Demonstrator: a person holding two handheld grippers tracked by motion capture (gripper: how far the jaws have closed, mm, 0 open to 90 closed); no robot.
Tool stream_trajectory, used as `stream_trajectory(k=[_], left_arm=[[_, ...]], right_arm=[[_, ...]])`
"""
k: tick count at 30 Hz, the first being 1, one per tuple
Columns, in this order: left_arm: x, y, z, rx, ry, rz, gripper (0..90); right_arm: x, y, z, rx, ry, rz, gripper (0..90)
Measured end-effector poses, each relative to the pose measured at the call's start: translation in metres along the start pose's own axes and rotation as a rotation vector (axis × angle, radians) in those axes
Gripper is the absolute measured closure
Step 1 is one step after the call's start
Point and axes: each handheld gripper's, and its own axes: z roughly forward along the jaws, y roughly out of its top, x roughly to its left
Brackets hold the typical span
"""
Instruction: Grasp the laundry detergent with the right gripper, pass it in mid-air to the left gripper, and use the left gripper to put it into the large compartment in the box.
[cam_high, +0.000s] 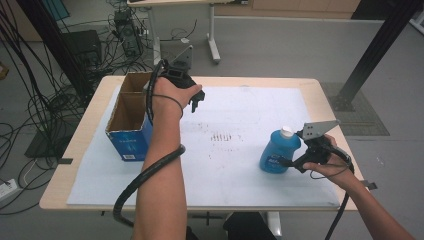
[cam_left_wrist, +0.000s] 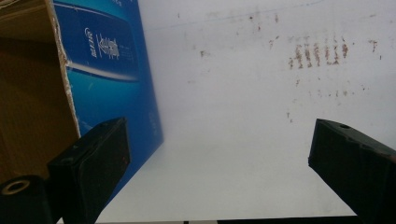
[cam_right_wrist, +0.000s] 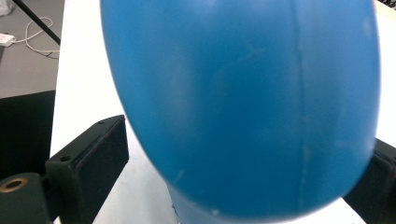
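Tongs on the right (cam_high: 287, 162) straddle the blue bottle (cam_high: 278, 151) without pressing it; left tongs (cam_high: 196, 102) gape empty beside the cardboard box (cam_high: 131, 131) on the bench (cam_high: 250, 107).

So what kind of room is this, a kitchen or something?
More likely a lab or workshop. Tangled black cables cover the grey floor beside a black computer tower, and the pale wooden table wears a stained white sheet, with black metal stands around.

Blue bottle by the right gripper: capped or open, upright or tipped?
Capped and upright: the blue bottle stands on its base on the white sheet, white cap on top.
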Motion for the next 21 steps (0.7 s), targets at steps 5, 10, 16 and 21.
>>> stream_trajectory(k=[5,10,16,21], left_arm=[[0.0006,-0.0008,0.0016,0.006,0.0,0.0,6.2],[0.0029,-0.0019,0.0012,0.004,0.002,-0.007,6.2],[0.0034,-0.0029,0.0012,0.003,0.0,-0.009,6.2],[0.0034,-0.0032,0.0017,0.006,-0.002,-0.008,6.2]], right_arm=[[0.0008,-0.0001,0.0009,-0.003,0.003,0.002,7.2],[0.0017,-0.0005,0.003,-0.006,0.006,-0.005,10.1],[0.0022,0.0,0.0044,-0.012,0.005,-0.005,12.9],[0.0033,0.0,0.0065,-0.01,0.004,-0.014,18.8]])
